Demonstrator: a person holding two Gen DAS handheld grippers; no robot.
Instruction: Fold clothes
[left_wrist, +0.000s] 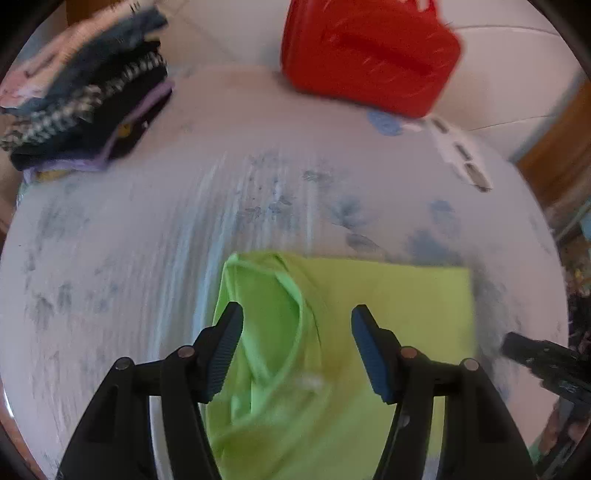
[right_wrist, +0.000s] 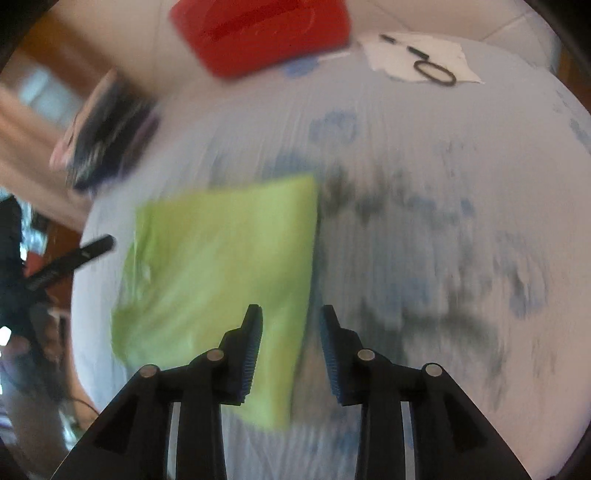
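A lime-green garment (left_wrist: 388, 302) lies folded into a rough rectangle on the floral-covered table (left_wrist: 147, 240), with its neckline bunched at the left end. My left gripper (left_wrist: 297, 308) hovers open over that neckline end, its pads apart and gripping nothing. In the right wrist view the same green garment (right_wrist: 221, 251) lies left of centre. My right gripper (right_wrist: 290, 308) is open above the garment's right edge, its jaws set closer together with nothing pinched. The right gripper's black tip (left_wrist: 543, 358) shows at the garment's far right in the left view. Both views are blurred.
A stack of folded dark and patterned clothes (left_wrist: 85, 99) sits at the table's far left. A red plastic container (left_wrist: 369, 51) stands at the far edge. White paper with scissors (right_wrist: 421, 55) lies at the far right. A tiled floor lies beyond.
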